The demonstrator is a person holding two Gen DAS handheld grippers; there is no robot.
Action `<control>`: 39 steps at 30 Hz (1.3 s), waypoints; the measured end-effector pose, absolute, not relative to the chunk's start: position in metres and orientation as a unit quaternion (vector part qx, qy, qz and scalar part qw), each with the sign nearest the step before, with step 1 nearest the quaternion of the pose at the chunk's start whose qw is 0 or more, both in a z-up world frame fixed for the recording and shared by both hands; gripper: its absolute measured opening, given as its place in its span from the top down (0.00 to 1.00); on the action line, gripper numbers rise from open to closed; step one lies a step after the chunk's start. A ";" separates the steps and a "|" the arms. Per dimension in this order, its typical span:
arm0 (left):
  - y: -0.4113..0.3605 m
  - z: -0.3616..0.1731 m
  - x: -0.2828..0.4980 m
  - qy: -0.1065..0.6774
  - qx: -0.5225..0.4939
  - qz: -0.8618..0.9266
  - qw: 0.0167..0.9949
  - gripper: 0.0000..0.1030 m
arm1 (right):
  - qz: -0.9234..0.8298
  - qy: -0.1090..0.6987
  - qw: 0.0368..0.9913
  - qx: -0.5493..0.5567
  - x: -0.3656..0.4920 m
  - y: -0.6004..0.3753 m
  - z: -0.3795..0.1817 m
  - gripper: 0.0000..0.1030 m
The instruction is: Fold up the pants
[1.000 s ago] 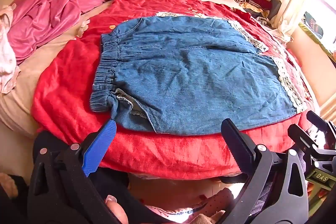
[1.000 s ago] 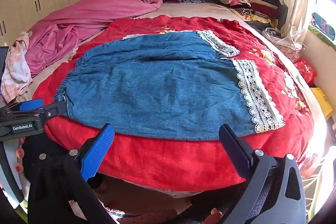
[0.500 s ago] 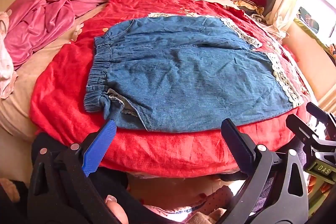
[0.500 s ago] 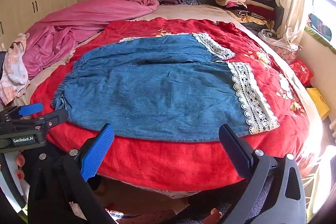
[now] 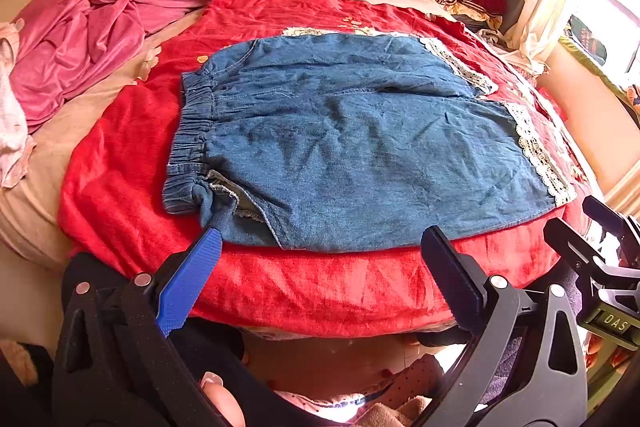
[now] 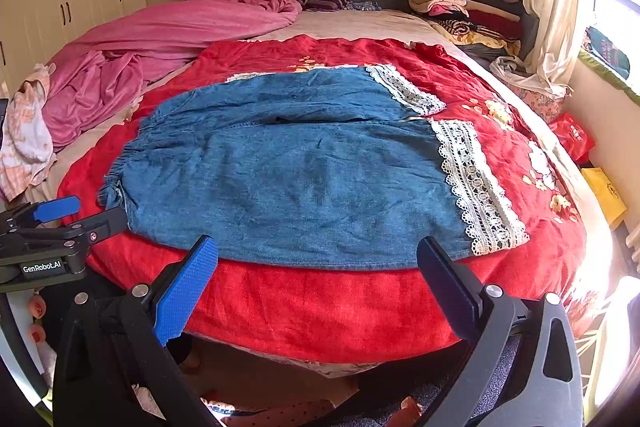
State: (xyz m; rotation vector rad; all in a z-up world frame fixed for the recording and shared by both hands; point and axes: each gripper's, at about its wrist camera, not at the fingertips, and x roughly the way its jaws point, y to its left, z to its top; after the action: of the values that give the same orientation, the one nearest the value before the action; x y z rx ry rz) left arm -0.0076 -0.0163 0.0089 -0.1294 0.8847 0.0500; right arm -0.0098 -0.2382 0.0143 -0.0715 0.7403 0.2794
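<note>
Closing on the near edge of the bed: both grippers, jaws wide and empty. Item one, denim pants (image 5: pixel 360 147), lay spread flat on the red blanket (image 5: pixel 320 287), elastic waistband (image 5: pixel 192 131) to the left, lace-trimmed hems (image 6: pixel 476 187) to the right, no fold yet made. Left gripper (image 5: pixel 320 259) had drawn nearer over the last second, its blue finger (image 5: pixel 192 279) now just beside the bunched waistband corner. Right gripper (image 6: pixel 318 267) had likewise edged forward, hanging over the blanket short of the near leg's lower edge. Pants themselves unmoved. Judged: approach stage only; first grasp at waistband corner and hem looked imminent.
</note>
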 end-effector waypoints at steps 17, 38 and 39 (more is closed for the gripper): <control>-0.013 0.012 -0.008 0.424 -0.063 0.026 0.903 0.09 | 0.136 0.362 0.922 -0.034 -0.010 -0.239 0.013 0.04; -0.006 0.008 -0.003 0.424 -0.066 0.029 0.903 0.09 | 0.148 0.366 0.918 -0.034 0.000 -0.230 0.013 0.04; -0.005 0.007 -0.002 0.424 -0.066 0.029 0.903 0.09 | 0.152 0.367 0.917 -0.035 0.003 -0.228 0.013 0.04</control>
State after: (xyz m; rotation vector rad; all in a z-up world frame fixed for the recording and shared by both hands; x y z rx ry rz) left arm -0.0019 -0.0050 0.0069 -0.1364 0.8771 0.0591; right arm 0.0030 -0.2276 0.0126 -0.0713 0.7555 0.3117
